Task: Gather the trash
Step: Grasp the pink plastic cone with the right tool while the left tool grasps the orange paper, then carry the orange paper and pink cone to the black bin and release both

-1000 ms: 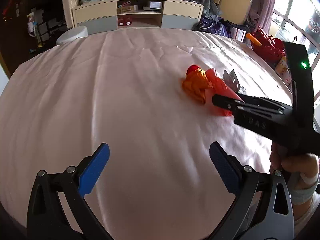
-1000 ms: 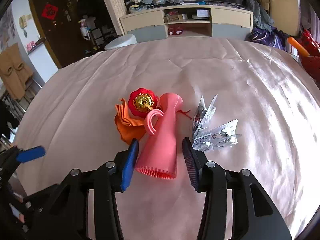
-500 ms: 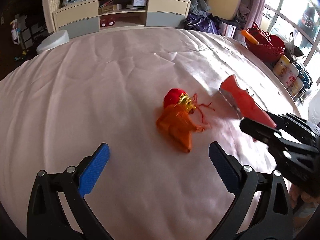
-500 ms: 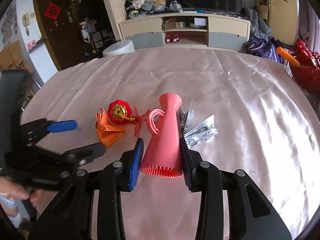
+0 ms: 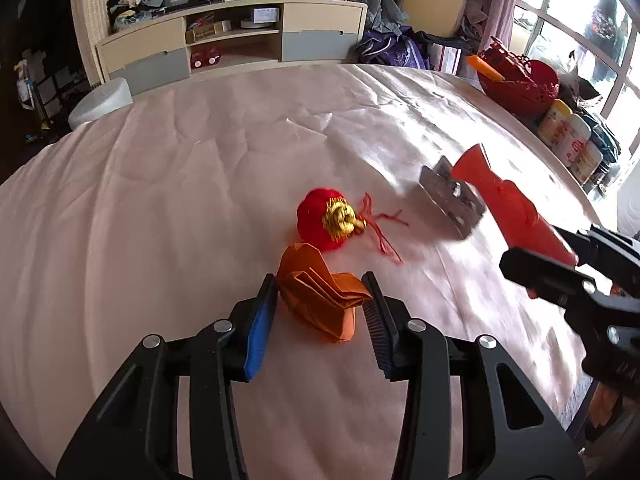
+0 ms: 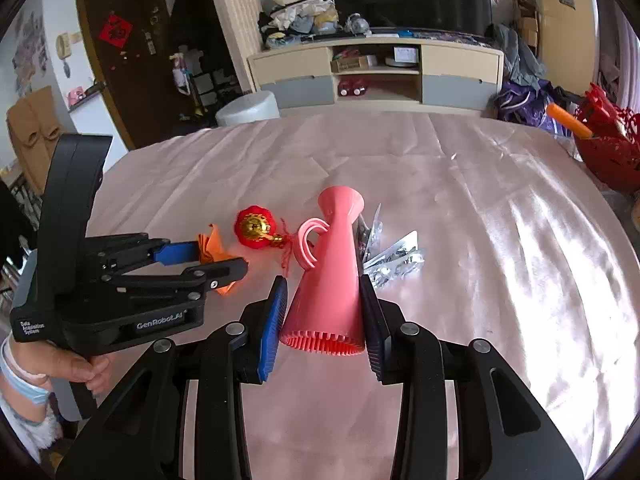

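Observation:
An orange folded paper (image 5: 320, 304) lies on the pink tablecloth (image 5: 160, 200). My left gripper (image 5: 319, 280) is closing around it, and both pads touch its sides; the right wrist view shows the same grip, left gripper (image 6: 218, 258) on the paper (image 6: 212, 240). My right gripper (image 6: 323, 284) is shut on a pink plastic vase with a handle (image 6: 332, 264) and holds it just above the cloth; the vase (image 5: 512, 216) shows at the right of the left wrist view. A red and gold lantern ornament (image 5: 324, 220) and silver blister packs (image 5: 452, 200) lie between them.
A red basket (image 5: 520, 80) and several bottles (image 5: 568, 140) stand beyond the table's right edge. A low cabinet (image 5: 232, 48) and a white stool (image 5: 100, 104) are behind the table. A person's hand (image 6: 76, 368) holds the left gripper.
My left gripper moved up to the orange paper and its wide jaws closed onto it. My right gripper lifted the pink vase off the cloth and away from the blister packs.

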### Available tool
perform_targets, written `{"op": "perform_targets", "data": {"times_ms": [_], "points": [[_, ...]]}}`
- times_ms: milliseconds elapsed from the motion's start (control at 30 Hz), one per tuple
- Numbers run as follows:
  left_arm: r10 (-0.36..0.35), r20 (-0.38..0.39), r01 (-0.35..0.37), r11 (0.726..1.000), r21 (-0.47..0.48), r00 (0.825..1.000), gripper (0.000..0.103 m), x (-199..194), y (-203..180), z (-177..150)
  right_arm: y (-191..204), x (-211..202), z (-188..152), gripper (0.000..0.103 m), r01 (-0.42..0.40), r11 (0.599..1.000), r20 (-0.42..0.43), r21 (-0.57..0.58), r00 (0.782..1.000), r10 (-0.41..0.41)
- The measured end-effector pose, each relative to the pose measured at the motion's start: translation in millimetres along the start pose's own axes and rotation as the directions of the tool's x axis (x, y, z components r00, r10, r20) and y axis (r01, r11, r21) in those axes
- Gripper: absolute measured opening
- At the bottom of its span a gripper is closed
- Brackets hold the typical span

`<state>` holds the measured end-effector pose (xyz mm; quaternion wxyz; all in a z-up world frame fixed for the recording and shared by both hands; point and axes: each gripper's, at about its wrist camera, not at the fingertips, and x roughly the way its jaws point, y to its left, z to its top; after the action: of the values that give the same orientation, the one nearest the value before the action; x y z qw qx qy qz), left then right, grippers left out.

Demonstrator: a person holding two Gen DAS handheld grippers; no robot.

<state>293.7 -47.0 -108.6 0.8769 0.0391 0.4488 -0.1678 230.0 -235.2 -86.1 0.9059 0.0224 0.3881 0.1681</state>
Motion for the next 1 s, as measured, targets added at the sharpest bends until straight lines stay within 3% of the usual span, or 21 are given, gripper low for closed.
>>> {"op": "perform_targets", "data": {"times_ms": [333, 667, 867, 1000], "points": [[0.030, 0.076, -0.030, 1.000, 0.004, 0.997, 0.041, -92.8, -20.3, -33.9, 25.5, -67.5, -21.1, 0.037, -0.015, 1.000, 0.076, -0.026, 0.997, 0.017], [0.015, 0.146, -0.012, 1.000, -0.019, 0.989, 0.041, -189.1, -52.2, -103.2, 58.7, -126.0, -67.9, 0.037, -0.047, 0.996, 0.083, -0.077, 0.995, 0.053], [-0.017, 0.162, 0.027, 0.998, -0.059, 0.987, 0.041, -210.8, -69.8, -144.7, 68.4, -145.1, -98.9, 0.037, -0.060, 0.995, 0.062, -0.083, 0.996, 0.066], [-0.064, 0.114, 0.078, 0.989, -0.122, 0.991, 0.041, -200.0, -77.9, -180.1, 66.9, -149.2, -125.1, 0.037, -0.071, 0.996, 0.034, -0.056, 0.997, 0.073]]}}
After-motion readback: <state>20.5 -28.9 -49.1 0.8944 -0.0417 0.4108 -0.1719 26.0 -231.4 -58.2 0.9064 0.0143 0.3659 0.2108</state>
